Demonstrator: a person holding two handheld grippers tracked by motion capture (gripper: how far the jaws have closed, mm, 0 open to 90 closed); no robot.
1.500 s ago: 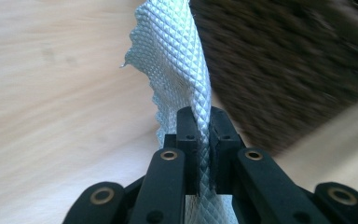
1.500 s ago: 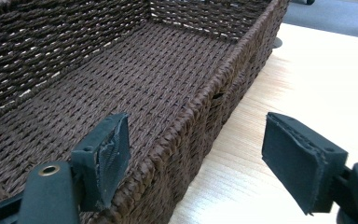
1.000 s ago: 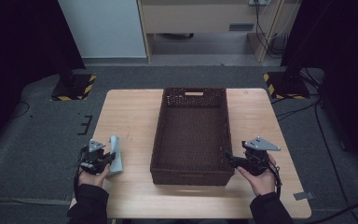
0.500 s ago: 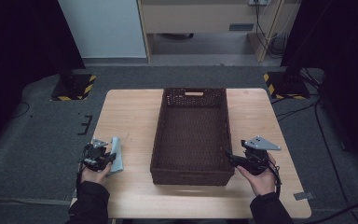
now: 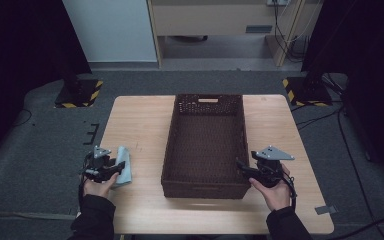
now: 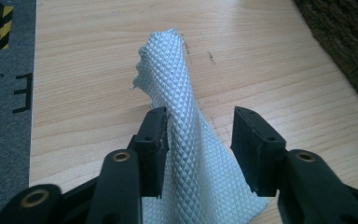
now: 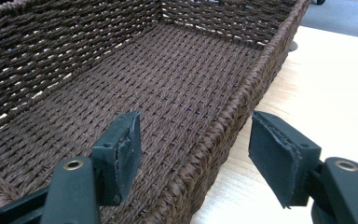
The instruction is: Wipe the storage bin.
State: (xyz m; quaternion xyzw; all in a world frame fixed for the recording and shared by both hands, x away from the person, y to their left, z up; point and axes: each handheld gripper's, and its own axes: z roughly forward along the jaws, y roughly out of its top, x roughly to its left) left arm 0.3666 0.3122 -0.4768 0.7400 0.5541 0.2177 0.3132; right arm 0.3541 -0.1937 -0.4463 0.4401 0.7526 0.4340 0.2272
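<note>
Your left gripper (image 6: 200, 154) has just opened off the pale blue diamond-textured cloth (image 6: 186, 140), which lies between its wide jaws, touching one, near the table's (image 5: 140, 120) left edge. Your right gripper (image 7: 193, 154), jaws closing but apart, straddles the brown woven basket's (image 7: 242, 98) right rim.

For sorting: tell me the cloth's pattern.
Pale blue cloth with raised diamond weave; left gripper view.

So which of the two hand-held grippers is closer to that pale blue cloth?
The left. The left gripper has its fingers open around the pale blue cloth, which lies between them. The right gripper is across the table, straddling the brown basket wall.
</note>
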